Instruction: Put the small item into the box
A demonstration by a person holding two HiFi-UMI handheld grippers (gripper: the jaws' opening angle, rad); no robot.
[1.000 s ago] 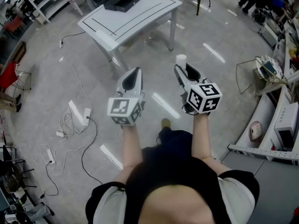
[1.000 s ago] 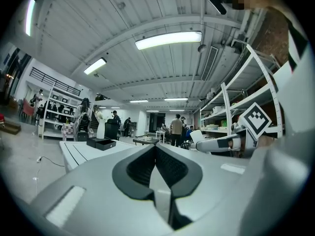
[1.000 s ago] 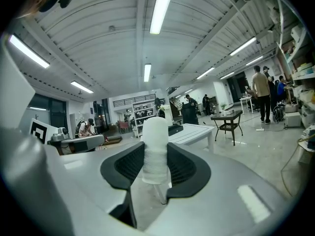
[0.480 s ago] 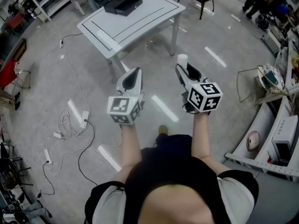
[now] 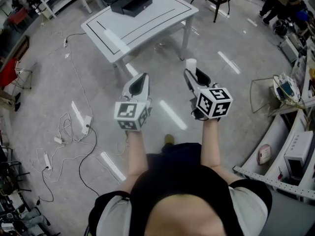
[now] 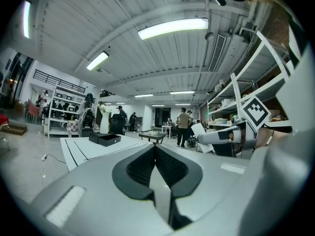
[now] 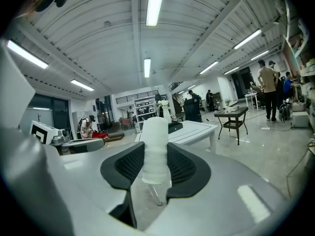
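While the right gripper (image 7: 155, 157) clamps the small white roll (image 7: 155, 132), and the left gripper (image 6: 155, 154) is closed and empty, the carry step seems in hand; next: reach the black box (image 5: 131, 4) on the worktop (image 5: 162, 10), well ahead.

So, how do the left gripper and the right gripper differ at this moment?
The right gripper is shut on a small white cylinder, which stands upright between its pads. The left gripper holds nothing. The left gripper's jaws meet at the tips, while the right gripper's jaws are held apart by the cylinder. Both are grey with dark pads, carry a marker cube, and point toward the white table.
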